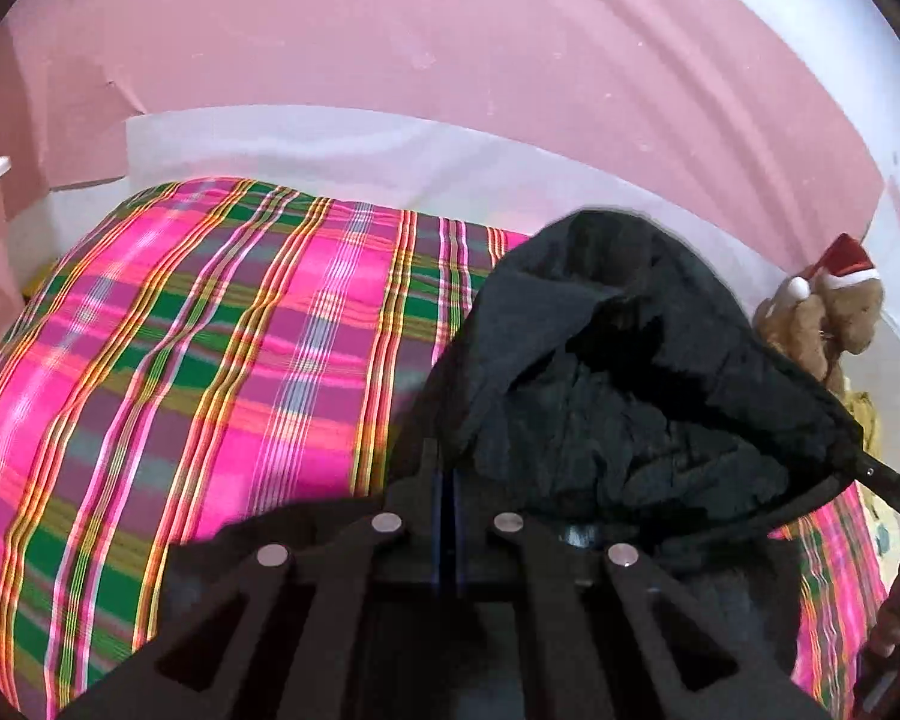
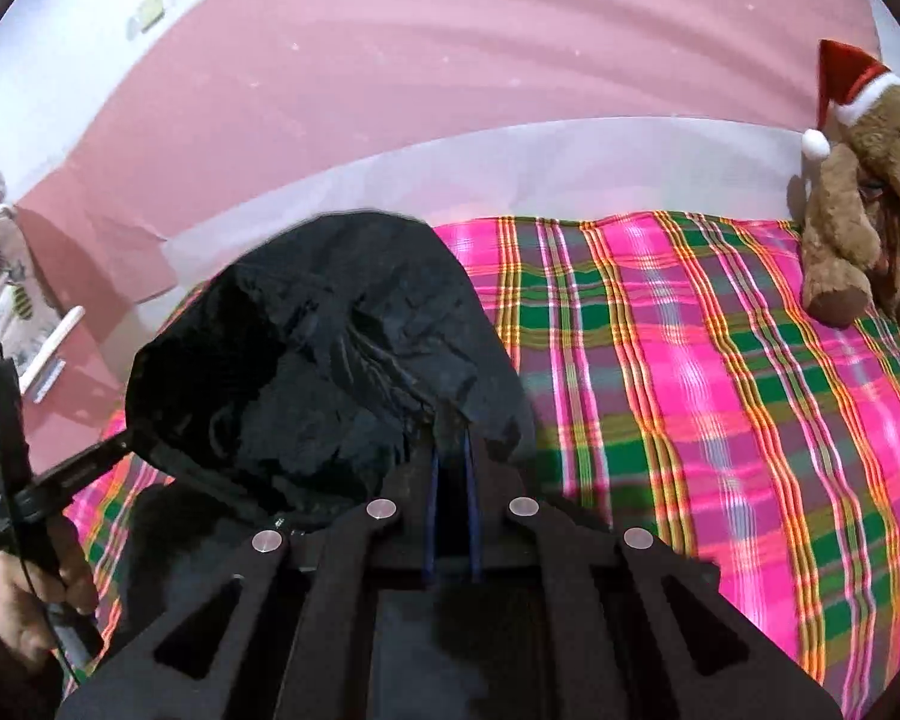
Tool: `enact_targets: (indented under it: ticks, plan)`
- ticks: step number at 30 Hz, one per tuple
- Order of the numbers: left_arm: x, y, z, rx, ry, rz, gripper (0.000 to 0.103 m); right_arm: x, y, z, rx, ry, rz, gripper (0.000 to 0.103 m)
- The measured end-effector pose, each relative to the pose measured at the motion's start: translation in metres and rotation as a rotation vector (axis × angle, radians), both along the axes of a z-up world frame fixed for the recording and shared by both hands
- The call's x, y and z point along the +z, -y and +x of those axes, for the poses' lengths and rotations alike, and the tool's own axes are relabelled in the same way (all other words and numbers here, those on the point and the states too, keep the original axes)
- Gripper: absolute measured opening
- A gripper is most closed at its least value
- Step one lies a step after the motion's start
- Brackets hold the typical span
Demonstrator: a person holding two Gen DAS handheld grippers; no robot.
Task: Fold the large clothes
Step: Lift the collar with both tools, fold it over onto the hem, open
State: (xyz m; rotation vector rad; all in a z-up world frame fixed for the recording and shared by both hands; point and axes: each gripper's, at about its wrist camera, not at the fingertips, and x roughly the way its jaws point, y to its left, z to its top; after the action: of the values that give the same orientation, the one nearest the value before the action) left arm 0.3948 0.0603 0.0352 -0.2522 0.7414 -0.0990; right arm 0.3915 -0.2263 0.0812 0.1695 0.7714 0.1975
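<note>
A black hooded garment [image 1: 642, 384] hangs lifted over the pink plaid bed cover [image 1: 210, 360]. My left gripper [image 1: 450, 468] is shut on its edge, with the hood bulging up to the right of the fingers. In the right wrist view the same black garment [image 2: 318, 372] bulges to the left. My right gripper [image 2: 450, 450] is shut on its edge too. The left gripper [image 2: 114, 450] also shows there, pinching the cloth at the left. The right gripper [image 1: 870, 474] shows at the right edge of the left wrist view, holding the cloth.
The plaid bed cover [image 2: 720, 390] spreads over the bed, against a pink wall [image 1: 390, 48]. A brown plush dog in a Santa hat [image 2: 864, 192] sits at the far right of the bed and also shows in the left wrist view [image 1: 828, 312].
</note>
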Motion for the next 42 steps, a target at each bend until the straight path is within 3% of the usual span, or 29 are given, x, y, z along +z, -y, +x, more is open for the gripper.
enact_targets:
  ticks: [6, 11, 19, 25, 27, 29, 34, 35, 36, 37, 42]
  plan:
    - [-0.017, -0.011, -0.059, -0.001, -0.020, -0.045, 0.003, -0.019, 0.005, -0.050, -0.014, -0.032, 0.042, 0.007]
    - [-0.041, -0.016, -0.086, 0.009, -0.074, -0.081, 0.004, -0.049, 0.010, -0.077, -0.036, -0.100, 0.062, 0.007]
    - [-0.066, -0.023, -0.120, 0.034, -0.146, -0.058, 0.006, -0.095, 0.012, -0.102, -0.031, -0.206, 0.074, 0.007]
    - [-0.074, -0.035, -0.153, 0.036, -0.178, -0.013, 0.006, -0.104, 0.014, -0.126, -0.012, -0.250, 0.062, 0.008]
    - [-0.075, -0.038, -0.165, 0.035, -0.187, -0.005, 0.006, -0.096, 0.013, -0.133, -0.019, -0.232, 0.042, 0.015]
    - [-0.068, -0.038, -0.174, 0.037, -0.173, 0.002, 0.006, -0.081, 0.011, -0.137, -0.026, -0.188, 0.029, 0.016]
    - [-0.029, -0.025, -0.170, 0.000, -0.049, -0.045, 0.008, -0.040, -0.021, -0.132, 0.049, -0.051, 0.065, 0.021]
    - [-0.022, -0.017, -0.167, -0.022, -0.027, -0.050, 0.015, -0.039, -0.029, -0.129, 0.070, -0.045, 0.062, 0.025]
    - [-0.019, -0.007, -0.163, -0.050, -0.010, -0.053, 0.025, -0.043, -0.041, -0.123, 0.102, -0.054, 0.058, 0.027]
    - [-0.020, 0.000, -0.158, -0.075, -0.004, -0.056, 0.028, -0.049, -0.048, -0.119, 0.119, -0.073, 0.056, 0.027]
    - [-0.070, 0.028, -0.139, -0.150, -0.124, -0.028, 0.030, -0.112, -0.068, -0.103, 0.151, -0.229, 0.017, 0.027]
